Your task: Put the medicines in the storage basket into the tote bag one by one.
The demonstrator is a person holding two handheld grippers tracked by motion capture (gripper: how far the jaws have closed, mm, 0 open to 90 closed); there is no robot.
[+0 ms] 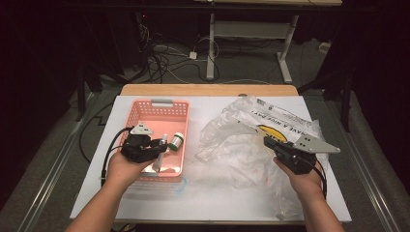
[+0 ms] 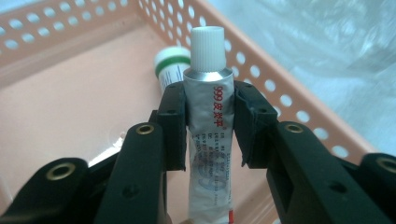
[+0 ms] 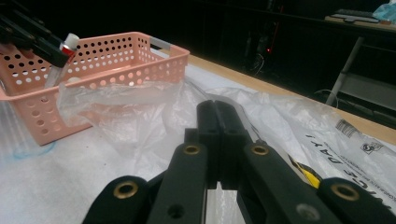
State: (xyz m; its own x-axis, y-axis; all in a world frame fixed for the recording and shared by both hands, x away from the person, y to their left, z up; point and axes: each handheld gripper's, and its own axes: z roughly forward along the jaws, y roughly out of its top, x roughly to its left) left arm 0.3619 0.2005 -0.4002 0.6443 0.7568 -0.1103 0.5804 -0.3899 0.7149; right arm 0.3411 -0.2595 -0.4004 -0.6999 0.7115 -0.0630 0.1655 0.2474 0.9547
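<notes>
Left gripper view: left gripper (image 2: 209, 121) clamps silver ointment tube (image 2: 208, 116) over pink basket (image 2: 299, 116).
Neighbour: green-banded bottle (image 2: 169, 63) inside.
Right gripper (image 3: 219, 126): jaws pressed together, above plastic bag (image 3: 299, 116).

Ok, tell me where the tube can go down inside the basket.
The far half of the basket floor, behind the small bottle, is bare. The near end is crowded: the left gripper holds the tube there, beside the bottle.

One basket (image 1: 145, 113) sits left of centre in the high view, with one tube (image 2: 208, 121) and one jar (image 1: 177, 140) there. One bag (image 1: 241, 140) lies right of centre. Two grippers: left (image 1: 157, 143), right (image 1: 269, 141).
</notes>
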